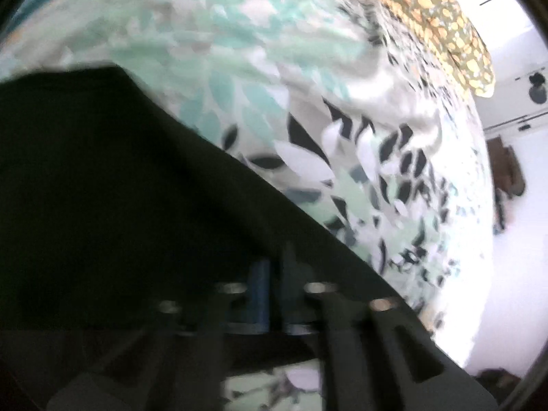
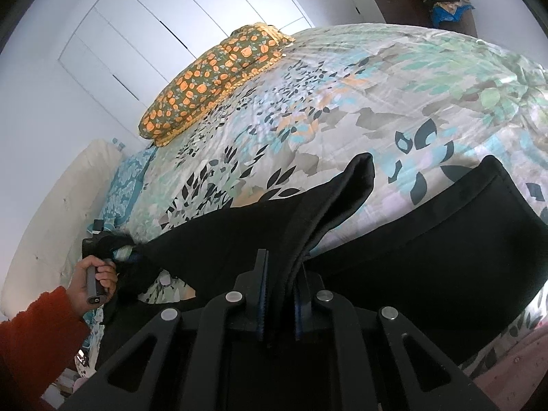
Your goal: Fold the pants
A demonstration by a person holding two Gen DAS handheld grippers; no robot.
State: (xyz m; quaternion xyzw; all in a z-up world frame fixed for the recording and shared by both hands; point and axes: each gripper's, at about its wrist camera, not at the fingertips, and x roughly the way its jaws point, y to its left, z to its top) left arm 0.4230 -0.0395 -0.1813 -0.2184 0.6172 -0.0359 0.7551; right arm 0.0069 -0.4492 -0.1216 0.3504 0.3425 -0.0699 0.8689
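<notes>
black pants [image 2: 428, 239] draped over the floral bed cover [image 2: 342, 102], part lifted. right gripper [image 2: 281, 291] clamped on a bunched edge fold; left gripper [image 1: 274, 274] closed on dark cloth. fabric looks soft, limp, light; best pinched at hems or waistband corners.
</notes>
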